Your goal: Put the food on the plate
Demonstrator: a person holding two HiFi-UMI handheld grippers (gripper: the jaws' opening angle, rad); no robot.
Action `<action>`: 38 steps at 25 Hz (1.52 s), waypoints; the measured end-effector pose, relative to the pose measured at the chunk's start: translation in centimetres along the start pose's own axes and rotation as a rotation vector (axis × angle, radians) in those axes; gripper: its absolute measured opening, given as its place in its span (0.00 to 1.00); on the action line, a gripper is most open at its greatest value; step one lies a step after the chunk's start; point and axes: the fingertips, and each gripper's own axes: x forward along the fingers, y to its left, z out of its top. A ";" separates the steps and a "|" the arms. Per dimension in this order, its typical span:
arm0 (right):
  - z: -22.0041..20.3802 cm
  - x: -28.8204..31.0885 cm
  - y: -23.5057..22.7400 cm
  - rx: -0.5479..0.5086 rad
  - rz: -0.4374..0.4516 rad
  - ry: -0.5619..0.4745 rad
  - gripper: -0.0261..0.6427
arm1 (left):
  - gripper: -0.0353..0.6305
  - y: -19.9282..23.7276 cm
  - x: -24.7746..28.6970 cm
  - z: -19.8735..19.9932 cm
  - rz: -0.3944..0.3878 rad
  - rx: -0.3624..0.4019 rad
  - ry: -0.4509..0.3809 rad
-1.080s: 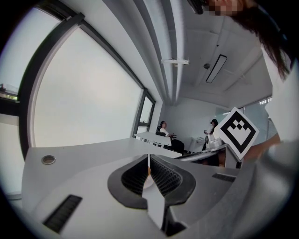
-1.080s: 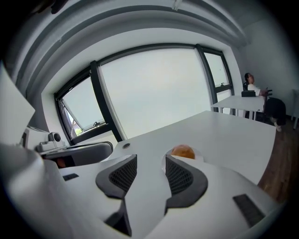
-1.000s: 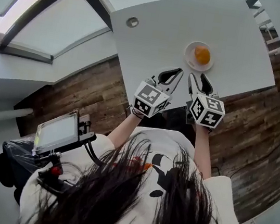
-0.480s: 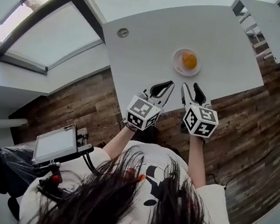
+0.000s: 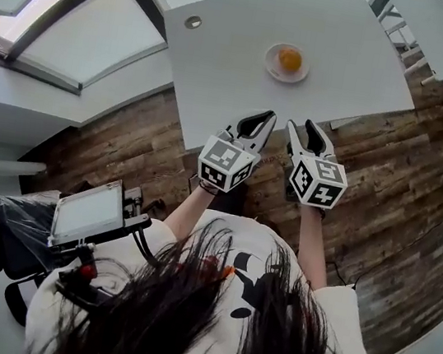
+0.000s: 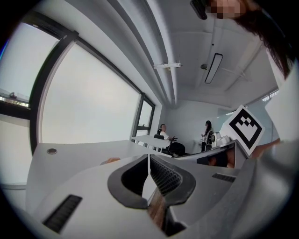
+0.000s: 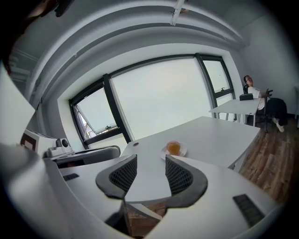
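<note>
Each cube bears black-and-white square markers, the only print that can be made out. The food (image 5: 289,59), a round orange piece, already lies on the plate (image 5: 273,67), a small white one in the middle of the table (image 5: 223,64) and towards its far side. Both tongs are held side by side at the table's near edge, with their tips overlapping that edge in the head view and their cubes over the wood floor (image 5: 387,182). The plate is well apart from both, beyond their tips. The left tongs (image 5: 269,116) have their jaws together with nothing in them. The right tongs (image 5: 302,125) have their jaws partly apart and empty; in the right gripper view the food shows on the table just above the right-hand jaw's tip, a little right of the gap.
</note>
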 end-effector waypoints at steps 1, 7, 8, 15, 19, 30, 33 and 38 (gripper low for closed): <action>-0.5 -0.9 -0.1 0.000 0.005 0.002 0.34 | 0.06 -0.8 -0.4 -0.3 0.007 -0.002 0.000; -3.0 -6.4 -0.3 -0.013 0.033 0.006 0.34 | 0.06 -6.4 -2.7 -1.9 0.034 -0.014 -0.014; -3.3 -7.3 -0.4 -0.016 0.039 0.003 0.34 | 0.06 -7.4 -3.0 -2.3 0.035 -0.013 -0.017; -5.3 -12.7 -0.3 -0.021 0.063 -0.019 0.34 | 0.06 -13.3 -5.6 -4.2 0.032 0.010 -0.008; -6.4 -14.6 0.6 -0.005 0.075 -0.017 0.34 | 0.06 -15.0 -7.5 -4.4 0.038 0.020 -0.003; -8.7 -18.2 6.0 -0.013 0.099 -0.027 0.34 | 0.06 -16.6 -14.5 -5.0 0.063 0.033 -0.023; -8.6 -18.4 6.3 -0.009 0.100 -0.021 0.34 | 0.06 -16.8 -15.0 -5.2 0.064 0.031 -0.014; -9.5 -18.5 7.3 0.011 0.105 -0.020 0.34 | 0.06 -16.6 -16.4 -6.2 0.065 0.040 0.008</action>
